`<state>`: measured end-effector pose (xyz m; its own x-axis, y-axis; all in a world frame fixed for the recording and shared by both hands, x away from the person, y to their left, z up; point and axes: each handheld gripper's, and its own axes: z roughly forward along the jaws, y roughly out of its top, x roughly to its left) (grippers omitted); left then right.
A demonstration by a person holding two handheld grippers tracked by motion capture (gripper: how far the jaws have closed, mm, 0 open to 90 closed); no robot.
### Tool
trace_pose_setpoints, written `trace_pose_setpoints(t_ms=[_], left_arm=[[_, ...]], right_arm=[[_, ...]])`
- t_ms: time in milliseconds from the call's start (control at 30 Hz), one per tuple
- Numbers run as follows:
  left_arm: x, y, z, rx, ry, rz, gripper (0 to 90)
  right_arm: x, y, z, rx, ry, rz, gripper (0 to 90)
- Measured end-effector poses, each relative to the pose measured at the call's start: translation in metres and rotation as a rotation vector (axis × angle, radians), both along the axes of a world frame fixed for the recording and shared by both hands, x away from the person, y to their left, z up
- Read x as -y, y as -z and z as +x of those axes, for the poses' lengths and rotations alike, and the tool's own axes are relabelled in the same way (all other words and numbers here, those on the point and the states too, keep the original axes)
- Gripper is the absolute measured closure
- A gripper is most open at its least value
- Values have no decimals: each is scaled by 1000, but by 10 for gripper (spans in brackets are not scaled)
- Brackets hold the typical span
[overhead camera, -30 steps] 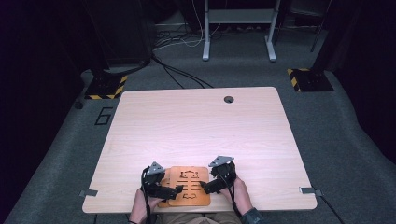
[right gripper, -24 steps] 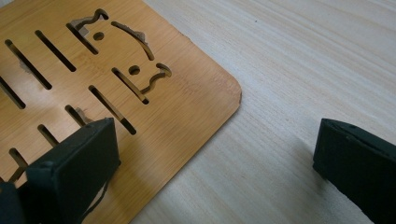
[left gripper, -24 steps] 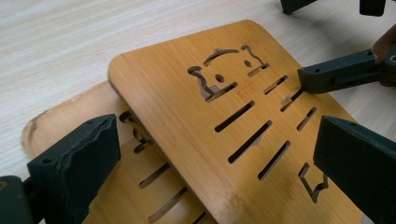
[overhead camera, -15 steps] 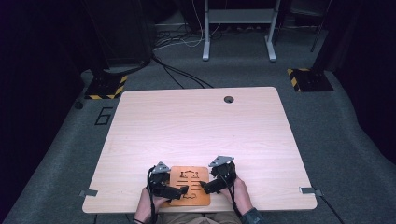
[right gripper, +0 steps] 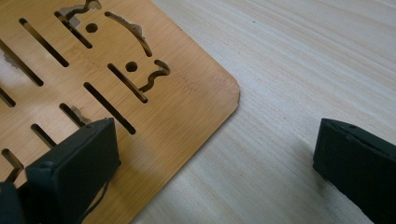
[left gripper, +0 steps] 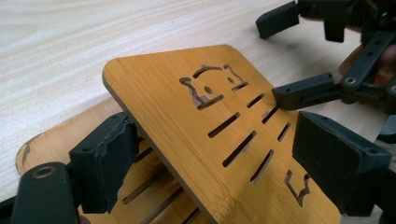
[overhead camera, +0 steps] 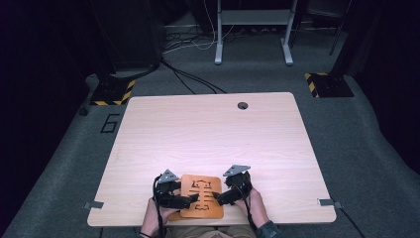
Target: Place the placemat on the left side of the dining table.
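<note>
Jaws of my left gripper (left gripper: 210, 154) have just been closing around the tilted top board (left gripper: 219, 126), pads not visibly pressing. It leans over a second board (left gripper: 51, 140) near the table's (overhead camera: 208, 134) front edge. My right gripper (right gripper: 210, 158) stands wide open, one pad over the board's corner.

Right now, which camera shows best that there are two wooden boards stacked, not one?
The left gripper view: the top board tilts up off the bottom board, with a gap between them. The high view shows the top board small, the bottom one just a sliver at its left edge. The right gripper view shows one flat slotted board.
</note>
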<state>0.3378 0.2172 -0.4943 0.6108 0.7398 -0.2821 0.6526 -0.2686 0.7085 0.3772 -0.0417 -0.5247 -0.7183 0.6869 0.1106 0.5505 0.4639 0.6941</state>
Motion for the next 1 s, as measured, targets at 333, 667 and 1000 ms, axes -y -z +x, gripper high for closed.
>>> trace_pose_setpoints(t_ms=[333, 667, 1000], left_arm=[[3, -12, -2, 27, 5, -8, 225], [11, -16, -3, 21, 39, -44, 320], [12, -19, -1, -11, 25, -98, 492]], right_arm=[[6, 0, -1, -13, 13, 24, 0], [10, 0, -1, -24, 22, 45, 0], [12, 0, -1, -28, 27, 61, 0]])
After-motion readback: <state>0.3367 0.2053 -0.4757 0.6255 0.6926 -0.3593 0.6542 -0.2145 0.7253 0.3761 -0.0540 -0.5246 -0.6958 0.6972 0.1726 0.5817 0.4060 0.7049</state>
